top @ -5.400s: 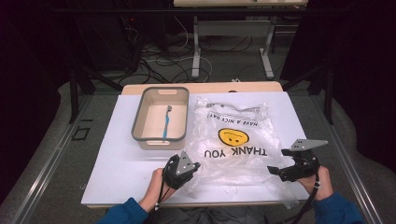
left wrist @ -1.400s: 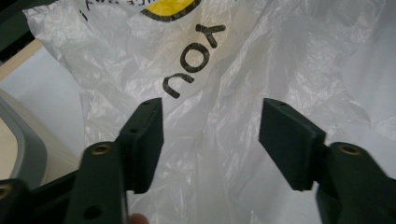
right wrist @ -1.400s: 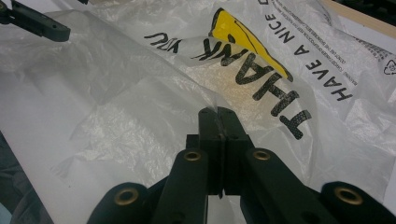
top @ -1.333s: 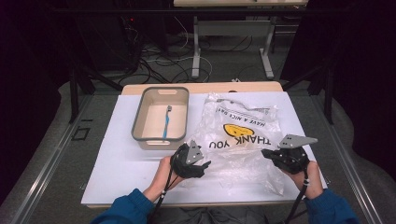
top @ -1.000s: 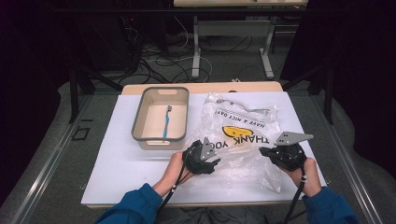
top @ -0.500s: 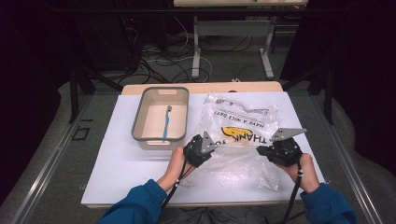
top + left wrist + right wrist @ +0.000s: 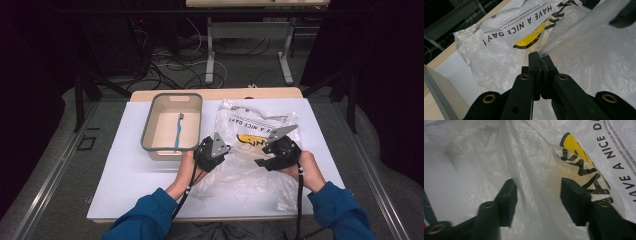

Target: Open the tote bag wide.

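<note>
A clear plastic bag [image 7: 260,125] printed with a yellow smiley and "HAVE A NICE DAY" lies crumpled on the white board, right of centre. My left gripper [image 7: 226,150] sits at the bag's left edge, shut on a fold of the film [image 7: 574,32], which pulls up taut from its fingertips [image 7: 539,56]. My right gripper [image 7: 261,161] hovers over the bag's middle; its jaws have just been opening. In the right gripper view its jaws [image 7: 537,187] stand apart with loose bag [image 7: 536,157] film draped between them, not pinched.
A grey-rimmed tray [image 7: 147,140] left of the bag holds a blue toothbrush [image 7: 178,131]. The white board [image 7: 125,175] has bare room at the left and front. The wooden table edge [image 7: 220,93] runs behind, with cables and table legs on the floor beyond.
The right gripper has moved left toward the left one and its jaws have parted. The left gripper has closed on the bag's film and stayed in place.
</note>
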Motion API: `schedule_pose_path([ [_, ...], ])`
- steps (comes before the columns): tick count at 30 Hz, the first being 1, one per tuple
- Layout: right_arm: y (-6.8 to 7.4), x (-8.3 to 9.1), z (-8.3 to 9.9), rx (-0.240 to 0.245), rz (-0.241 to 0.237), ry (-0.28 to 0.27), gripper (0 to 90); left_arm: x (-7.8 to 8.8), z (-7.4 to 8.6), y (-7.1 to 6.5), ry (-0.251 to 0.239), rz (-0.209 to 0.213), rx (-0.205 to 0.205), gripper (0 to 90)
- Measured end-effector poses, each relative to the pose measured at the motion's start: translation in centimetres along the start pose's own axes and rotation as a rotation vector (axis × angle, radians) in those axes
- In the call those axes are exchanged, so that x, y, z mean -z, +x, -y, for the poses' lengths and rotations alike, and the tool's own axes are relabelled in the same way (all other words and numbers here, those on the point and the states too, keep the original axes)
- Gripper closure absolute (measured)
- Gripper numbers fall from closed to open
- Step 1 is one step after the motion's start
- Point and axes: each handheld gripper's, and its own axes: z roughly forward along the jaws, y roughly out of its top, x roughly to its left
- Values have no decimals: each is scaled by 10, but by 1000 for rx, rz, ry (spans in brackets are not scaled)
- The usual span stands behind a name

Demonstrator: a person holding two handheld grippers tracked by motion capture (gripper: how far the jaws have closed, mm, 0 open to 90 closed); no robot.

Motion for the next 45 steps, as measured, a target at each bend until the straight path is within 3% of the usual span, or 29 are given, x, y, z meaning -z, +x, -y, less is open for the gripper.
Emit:
schedule_pose_path([
  [3,-4,-4,-9,5,-4,6,793,1,2,3,1,0,11,895],
  [6,-4,-5,-17,4,-3,-8,900,0,3,5,3,10,15,867],
  [12,-4,-2,-20,0,-9,-27,900,3,5,1,25,24,10,704],
  [14,-5,1,-19,-10,-8,-30,900,6,4,0,32,15,4,571],
  [15,-6,1,-19,-14,2,-42,900,8,5,0,35,20,6,549],
  [16,-7,2,-19,-25,5,-44,900,10,5,-2,45,7,7,433],
  [22,-12,9,-15,-38,27,-81,900,32,14,-5,71,14,8,317],
  [27,-12,13,-13,-39,40,-98,900,37,22,-9,94,44,38,288],
  [31,-16,14,-9,-55,53,-119,900,38,30,-13,122,48,30,284],
  [34,-17,14,-8,-63,59,-130,900,40,33,-13,151,74,49,289],
  [41,-17,17,-7,-60,79,-144,900,36,44,-11,219,60,54,334],
  [42,-18,18,-7,-54,79,-142,900,33,46,-11,212,38,64,338],
  [45,-19,23,-8,-53,86,-158,900,31,49,-7,242,56,72,375],
])
